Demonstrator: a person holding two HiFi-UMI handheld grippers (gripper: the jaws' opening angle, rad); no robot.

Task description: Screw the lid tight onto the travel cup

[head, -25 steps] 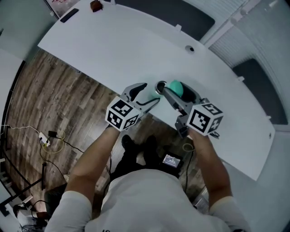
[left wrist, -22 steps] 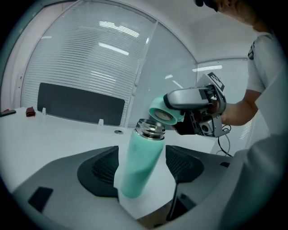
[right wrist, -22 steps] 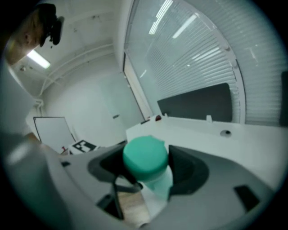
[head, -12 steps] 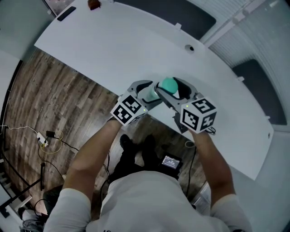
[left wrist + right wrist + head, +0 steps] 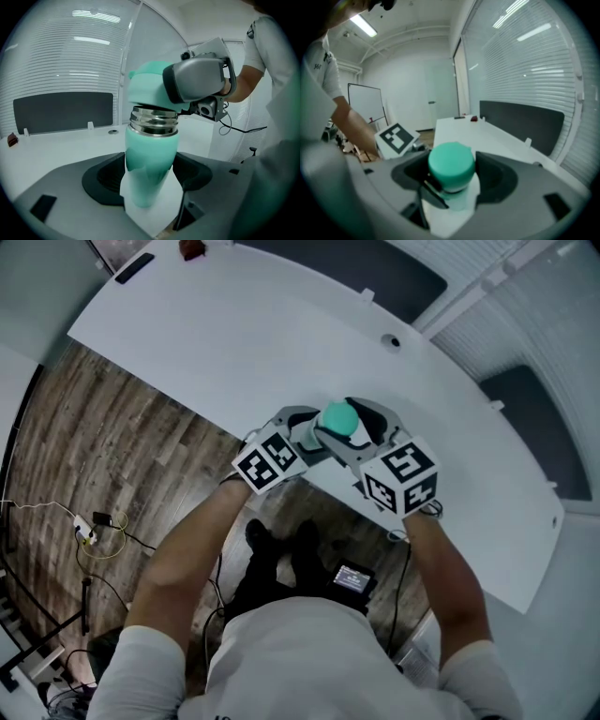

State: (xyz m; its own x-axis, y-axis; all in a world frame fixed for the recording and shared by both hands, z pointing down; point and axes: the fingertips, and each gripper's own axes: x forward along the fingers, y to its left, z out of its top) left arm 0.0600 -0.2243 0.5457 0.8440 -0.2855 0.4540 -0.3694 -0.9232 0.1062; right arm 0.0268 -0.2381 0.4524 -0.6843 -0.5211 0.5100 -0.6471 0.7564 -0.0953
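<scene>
Left gripper clamps the travel cup; right gripper clamps its lid.

Slatted blinds and a dark panel stand beyond the grippers. A white curved table stretches ahead of them, and a wood floor lies on their near side. Left jaws press both sides of the mint cup body, upright above the table's near edge. Right jaws pinch the mint lid atop the cup's neck, with bare steel threads showing just under it.

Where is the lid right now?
The lid sits on the travel cup's steel neck, centre of the left gripper view, held by the right claw, with the left claw gripping that cup.
</scene>
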